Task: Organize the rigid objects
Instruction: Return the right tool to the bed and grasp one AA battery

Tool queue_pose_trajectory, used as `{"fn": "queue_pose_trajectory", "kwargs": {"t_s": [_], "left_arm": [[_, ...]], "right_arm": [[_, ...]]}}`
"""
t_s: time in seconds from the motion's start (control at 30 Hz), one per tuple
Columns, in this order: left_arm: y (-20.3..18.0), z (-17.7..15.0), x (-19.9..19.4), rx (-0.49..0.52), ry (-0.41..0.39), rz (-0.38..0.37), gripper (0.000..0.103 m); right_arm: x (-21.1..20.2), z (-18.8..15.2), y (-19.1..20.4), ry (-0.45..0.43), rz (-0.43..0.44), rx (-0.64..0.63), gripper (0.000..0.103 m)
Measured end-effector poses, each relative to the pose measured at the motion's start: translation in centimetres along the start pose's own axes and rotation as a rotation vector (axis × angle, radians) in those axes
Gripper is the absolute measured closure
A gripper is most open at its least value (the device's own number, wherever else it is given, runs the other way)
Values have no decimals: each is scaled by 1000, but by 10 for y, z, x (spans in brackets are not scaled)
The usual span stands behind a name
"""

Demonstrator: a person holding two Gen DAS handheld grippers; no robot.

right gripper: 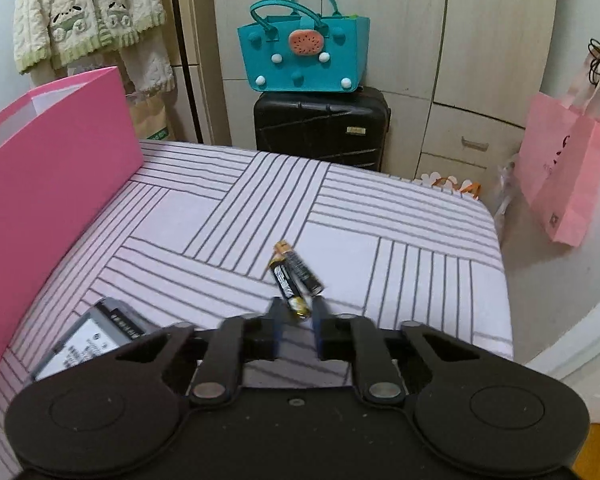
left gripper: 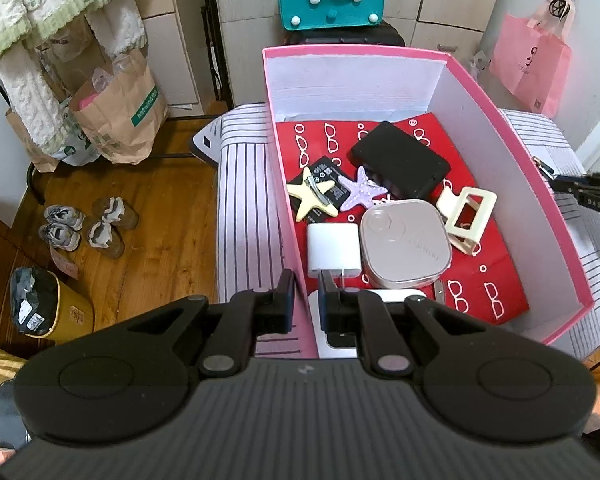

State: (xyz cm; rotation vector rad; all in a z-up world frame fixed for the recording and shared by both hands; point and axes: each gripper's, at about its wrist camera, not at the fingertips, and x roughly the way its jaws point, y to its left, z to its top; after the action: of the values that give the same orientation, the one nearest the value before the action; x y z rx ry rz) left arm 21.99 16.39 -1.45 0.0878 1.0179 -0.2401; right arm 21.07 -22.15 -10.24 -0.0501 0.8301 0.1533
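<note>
Left gripper (left gripper: 306, 292) clamps the wall of the pink box (left gripper: 520, 148); right gripper (right gripper: 296, 312) pinches a battery (right gripper: 286, 284).

Left wrist view: the jaws are nearly shut across the box's near left wall, one jaw outside, one inside. Just ahead of the inner jaw lie a white charger (left gripper: 332, 250) and a beige square case (left gripper: 404, 250); further ahead sit two starfish clips (left gripper: 364, 190) and a black case (left gripper: 400, 162). Right wrist view: the jaws are drawn in on the near end of one battery on the striped bed (right gripper: 400, 240); a second battery (right gripper: 302, 268) lies touching it, just ahead.
</note>
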Motion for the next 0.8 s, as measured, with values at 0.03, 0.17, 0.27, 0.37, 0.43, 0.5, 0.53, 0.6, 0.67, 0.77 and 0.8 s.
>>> {"fn": "queue_pose_trajectory", "kwargs": {"t_s": [0.03,0.17,0.27,0.37,0.43,0.5,0.53,0.6,0.67,0.77,0.8], "left_arm": [[0,0,0,2,0,-1,92],[-2,0,0,13,6,-1,92],[-2,2,0,19,15,0,92],[-3,2,1,23,23,3,92],[-3,3,1,24,24,1,92],[-3,3,2,21,21,-4,91],[-3,3,1,19,20,-3,91],[-2,2,1,15,18,-5,90],[-2,2,0,14,17,-6,90],[-1,2,1,9,17,-12,90],[-2,2,1,8,17,-13,90]], "right_arm": [[-2,-1,3,6,-4,1,91],[-9,-4,11,44,-2,13,91],[-12,-4,16,72,47,23,90],[-9,-2,20,69,57,18,88],[-6,-2,24,58,51,-6,88],[-3,0,27,49,37,-28,87],[-2,1,28,46,35,-32,87],[-3,2,30,45,26,-48,92],[-8,2,32,38,2,-46,92],[-28,5,35,-6,5,-36,92],[-36,8,37,-25,11,-34,92]]}}
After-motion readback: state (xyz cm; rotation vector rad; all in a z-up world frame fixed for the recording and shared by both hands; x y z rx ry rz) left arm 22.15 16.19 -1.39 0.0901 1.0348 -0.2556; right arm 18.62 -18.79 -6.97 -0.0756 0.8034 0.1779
